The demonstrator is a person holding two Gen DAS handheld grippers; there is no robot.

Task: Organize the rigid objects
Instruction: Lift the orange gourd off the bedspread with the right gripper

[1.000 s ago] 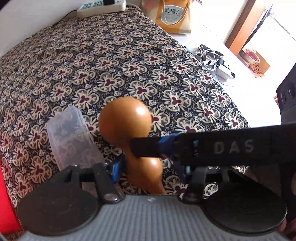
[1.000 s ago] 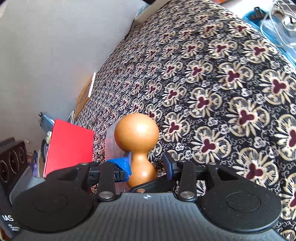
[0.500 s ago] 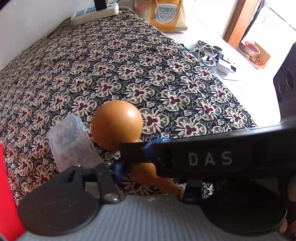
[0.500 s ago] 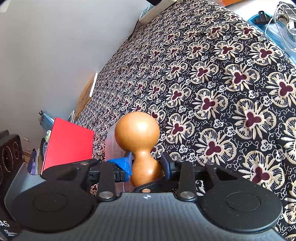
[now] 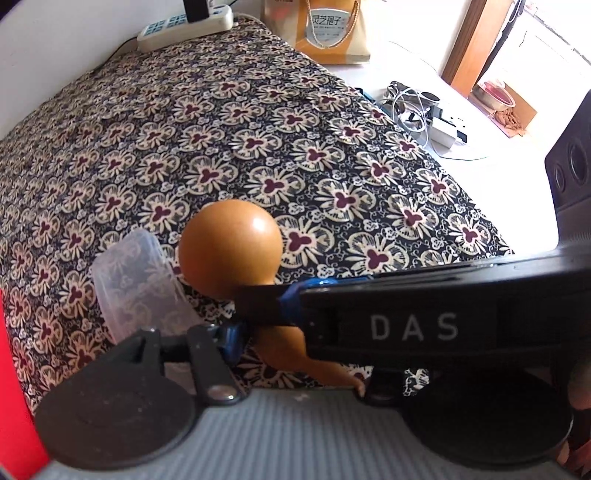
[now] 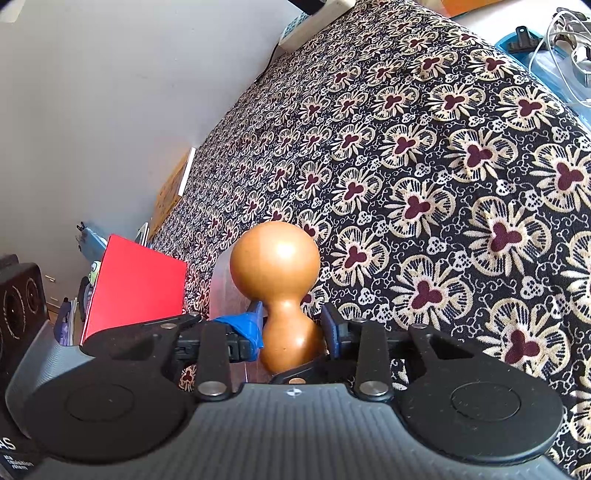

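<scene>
An orange-brown gourd (image 5: 229, 247) (image 6: 275, 258) hangs above the flowered cloth (image 5: 184, 147), its big bulb pointing away from both cameras. My right gripper (image 6: 293, 325) is closing its jaws, and both blue pads touch the gourd's narrow waist. Its black housing (image 5: 406, 325) crosses the left wrist view and hides the left gripper's far finger. My left gripper (image 5: 295, 354) sits around the small lower bulb with its jaws easing open. Its near pad (image 5: 232, 339) stays close against the bulb. The gourd's stem tip (image 5: 356, 384) rests by the hidden finger's base.
A clear plastic container (image 5: 136, 291) lies on the cloth just left of the gourd. A red flat item (image 6: 136, 284) stands at the cloth's edge beside a black speaker (image 6: 22, 295). Far off are a power strip (image 5: 184, 24), an orange bag (image 5: 328, 29) and cables (image 5: 413, 107).
The right gripper's jaws have narrowed from a loose straddle until both pads meet the gourd's waist. In the left wrist view its housing has slid further left across the gourd. The gourd stays put.
</scene>
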